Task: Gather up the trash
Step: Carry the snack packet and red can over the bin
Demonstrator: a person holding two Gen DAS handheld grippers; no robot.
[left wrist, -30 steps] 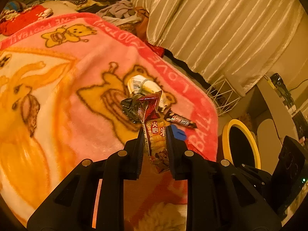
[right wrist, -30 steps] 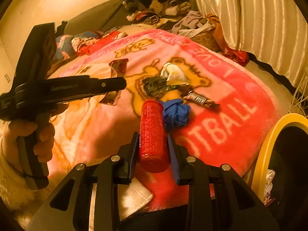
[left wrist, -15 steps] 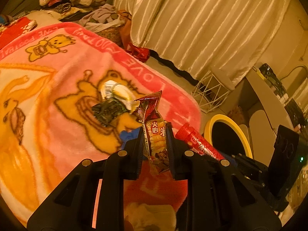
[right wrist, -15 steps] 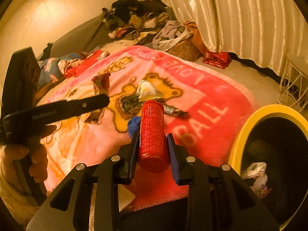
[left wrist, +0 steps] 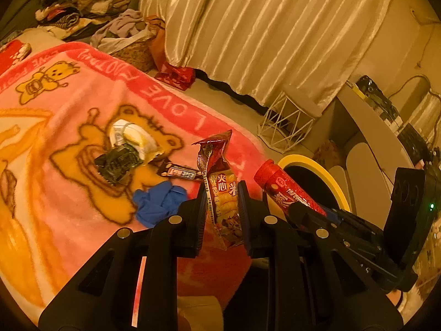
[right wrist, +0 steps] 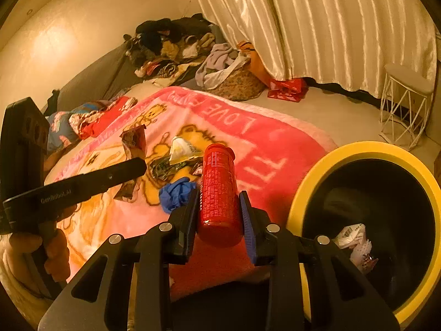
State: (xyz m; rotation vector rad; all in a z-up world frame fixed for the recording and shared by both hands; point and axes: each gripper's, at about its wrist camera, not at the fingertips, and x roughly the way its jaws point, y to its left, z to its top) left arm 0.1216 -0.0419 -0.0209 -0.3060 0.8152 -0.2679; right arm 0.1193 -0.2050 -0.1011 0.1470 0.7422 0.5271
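My left gripper (left wrist: 222, 193) is shut on a torn red snack wrapper (left wrist: 220, 182) with Chinese print, held above the pink blanket (left wrist: 69, 110). My right gripper (right wrist: 219, 201) is shut on a red tube-shaped package (right wrist: 219, 190), also visible in the left wrist view as the red package (left wrist: 284, 190). The yellow-rimmed black bin (right wrist: 363, 154) stands just right of it, with crumpled white trash (right wrist: 355, 240) inside. On the blanket lie a blue glove (right wrist: 176, 193), a dark crumpled wrapper (left wrist: 118, 162), a white wrapper (left wrist: 129, 135) and a candy bar wrapper (left wrist: 182, 172).
A white wire stool (right wrist: 405, 104) stands by the cream curtain (right wrist: 330, 27). A basket of laundry (right wrist: 234, 80) and piles of clothes (right wrist: 171, 44) lie beyond the blanket. A red bag (right wrist: 286, 89) sits on the floor. A hand (right wrist: 35, 253) holds the left gripper.
Both grippers have swung to the right, toward the bin, each keeping its item. The bin now fills more of the right wrist view, and the right gripper has come into the left wrist view.
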